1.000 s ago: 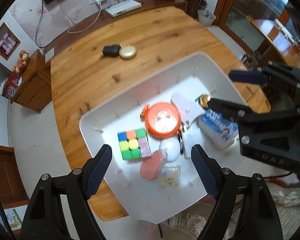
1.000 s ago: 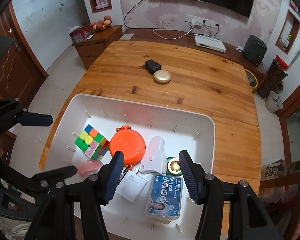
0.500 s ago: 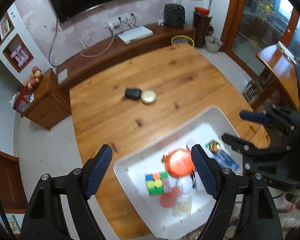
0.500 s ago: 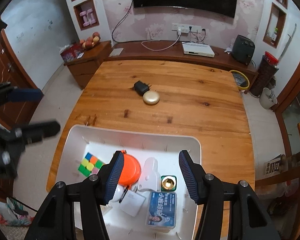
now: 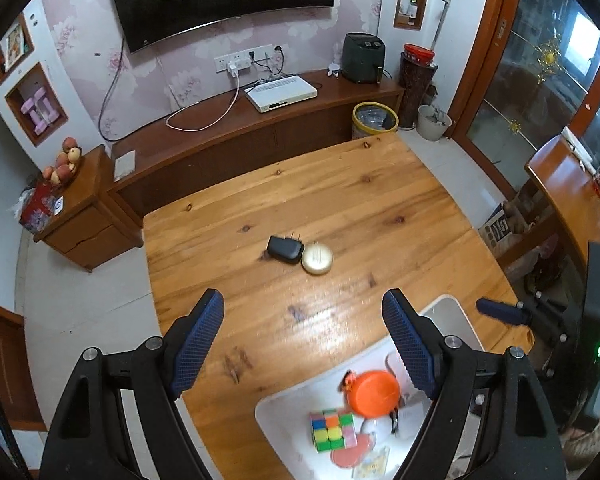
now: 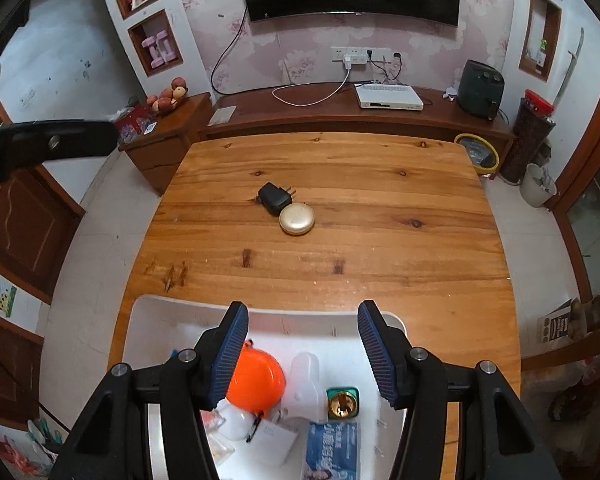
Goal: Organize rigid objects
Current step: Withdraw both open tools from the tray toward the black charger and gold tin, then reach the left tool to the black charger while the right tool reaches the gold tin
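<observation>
Charger (image 6: 275, 197) and compact (image 6: 297, 219) sit touching each other mid-table (image 6: 380, 248), well apart from the white bin (image 6: 148, 312) at the near edge, which already holds the orange disc (image 6: 256, 380), cube (image 5: 332, 428) and other bits. Those two look like what's left to collect.

Both look light and hard, so nothing to crush. The compact is the awkward one, I'd guess (smooth, domed, low), so pinch it across the rim from above. The charger is boxy and matte; grab it across the flat sides, away from the prongs.

Left gripper (image 5: 302, 342) hangs high over the near part of the table, fingers spread wide, nothing between them. Right gripper (image 6: 302, 350) is the same story over the bin's far wall, fingers apart and empty, aimed toward the pair.
</observation>
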Demonstrator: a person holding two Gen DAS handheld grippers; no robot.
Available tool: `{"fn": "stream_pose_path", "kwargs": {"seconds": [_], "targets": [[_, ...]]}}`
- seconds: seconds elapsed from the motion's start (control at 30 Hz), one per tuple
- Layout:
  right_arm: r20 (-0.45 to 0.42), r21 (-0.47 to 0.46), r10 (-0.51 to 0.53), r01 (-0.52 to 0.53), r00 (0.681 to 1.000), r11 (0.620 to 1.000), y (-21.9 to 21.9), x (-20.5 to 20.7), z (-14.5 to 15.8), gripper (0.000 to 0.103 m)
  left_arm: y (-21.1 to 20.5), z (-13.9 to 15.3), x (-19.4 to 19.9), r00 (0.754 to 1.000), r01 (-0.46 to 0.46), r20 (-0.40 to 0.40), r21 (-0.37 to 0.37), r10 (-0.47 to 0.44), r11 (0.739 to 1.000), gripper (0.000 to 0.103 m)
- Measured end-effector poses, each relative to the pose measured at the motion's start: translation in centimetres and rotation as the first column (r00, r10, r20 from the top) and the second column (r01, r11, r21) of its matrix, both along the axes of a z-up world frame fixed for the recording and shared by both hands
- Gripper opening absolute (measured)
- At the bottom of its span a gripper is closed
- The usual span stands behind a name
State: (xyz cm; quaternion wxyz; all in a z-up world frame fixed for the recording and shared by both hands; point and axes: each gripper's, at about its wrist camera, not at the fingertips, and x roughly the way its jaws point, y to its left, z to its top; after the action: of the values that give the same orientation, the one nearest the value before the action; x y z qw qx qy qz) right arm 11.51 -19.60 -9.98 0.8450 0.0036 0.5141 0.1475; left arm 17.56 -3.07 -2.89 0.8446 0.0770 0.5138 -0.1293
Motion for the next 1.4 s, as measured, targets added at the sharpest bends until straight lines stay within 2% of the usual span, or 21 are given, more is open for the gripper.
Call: {"fn": "stream_pose_path", "kwargs": {"seconds": [0.2, 0.33, 0.6, 0.77, 0.93, 1.1, 1.4], "targets": [[-0.025, -0.035, -0.012, 0.011, 1.000, 0.999, 1.4, 3.6, -1.0, 0.059, -0.7, -2.9, 5.2, 0.997, 0.054, -0.053, 0.013, -0.054, 0.998, 0.084], [0.002, -0.098, -0.012, 0.012, 1.000, 0.995, 2.9, 6.9, -2.0, 0.069, -1.1, -6.6, 8.7, 0.989, 0.106, -0.105, 0.027, -0.103, 0.994, 0.084], [-0.063, -0.164, 0.027, -0.037, 0.998, 0.986, 5.6, 12.6, -7.5, 0.069, -1.5, -16.4, 13.8, 0.959, 0.161, -0.245, 0.067, -0.140, 0.985, 0.084], [-0.126, -0.161, 0.017, -0.037, 0.992, 0.986, 5.9, 14.1, -10.5, 0.069, -2.2, -20.3, 15.2, 0.937, 0.206, -0.303, 0.072, -0.175, 0.976, 0.084], [-0.174, -0.150, 0.009, -0.035, 0.985, 0.988, 6.3, 15.5, -12.8, 0.069, -2.4, -22.5, 15.7, 0.924, 0.237, -0.328, 0.085, -0.198, 0.968, 0.084], [-0.201, -0.145, 0.003, -0.032, 0.980, 0.989, 7.0, 16.7, -14.1, 0.069, -1.9, -23.7, 16.5, 0.922, 0.223, -0.343, 0.093, -0.178, 0.970, 0.085], [-0.234, -0.125, 0.001, -0.031, 0.972, 0.992, 7.9, 18.2, -15.5, 0.069, -1.1, -24.5, 17.4, 0.920, 0.184, -0.360, 0.048, -0.155, 0.982, 0.085]]}}
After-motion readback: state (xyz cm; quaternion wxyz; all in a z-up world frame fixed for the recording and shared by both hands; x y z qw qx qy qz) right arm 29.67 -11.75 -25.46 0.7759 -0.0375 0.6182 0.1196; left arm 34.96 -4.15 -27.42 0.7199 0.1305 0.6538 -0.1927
